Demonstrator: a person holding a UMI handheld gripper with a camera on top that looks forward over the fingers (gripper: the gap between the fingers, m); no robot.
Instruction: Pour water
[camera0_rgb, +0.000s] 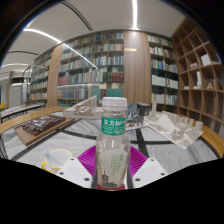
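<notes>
A library room fills the view, with tall bookshelves (95, 60) along the far wall and more shelving at the right. In front of them spreads a pale table (190, 140), and a wooden tray (40, 125) holding dark things lies on it to the left.

Closest and central stands a clear plastic water bottle (114, 140) with a white cap and a green label. It is upright, held between the two fingers of the gripper (113, 163), whose magenta pads (90, 160) show on either side of its lower body. The fingers appear closed on the bottle, pinching it.

Judged from this, the task is at its early part: the bottle is grasped but not tilted, and its cap still looks to be on, so no water has been poured.

No cup or glass to pour into can be made out. The bottle's base and the fingertips are cut off below. A pale round thing left of the fingers is too unclear to name, as is the water level.
</notes>
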